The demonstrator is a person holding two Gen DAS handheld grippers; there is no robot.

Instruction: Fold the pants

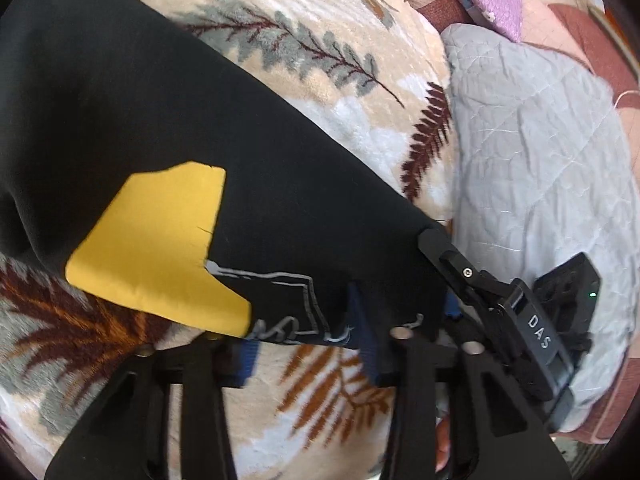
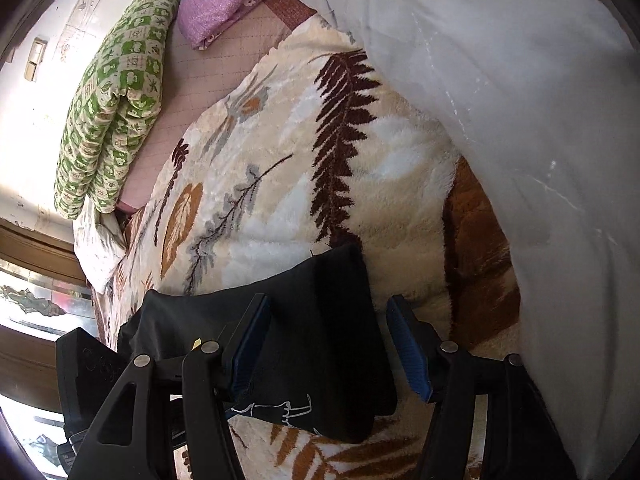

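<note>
The black pants (image 1: pixel 168 120) with a yellow patch (image 1: pixel 156 248) and white print lie on a leaf-patterned fleece blanket (image 1: pixel 328 32). My left gripper (image 1: pixel 308 344) is open, its blue pads either side of the pants' near edge, which drapes between the fingers. In the left wrist view the other gripper's black finger (image 1: pixel 436 244) touches the pants' right corner. In the right wrist view the folded black pants (image 2: pixel 320 340) lie between the blue pads of my right gripper (image 2: pixel 328 348), which is open and wide apart.
A grey quilted cover (image 1: pixel 540 160) lies right of the blanket, also seen as a pale mass (image 2: pixel 520 100). A green checked folded quilt (image 2: pixel 112 100) and purple bedding (image 2: pixel 228 0) lie at the far side by the wall.
</note>
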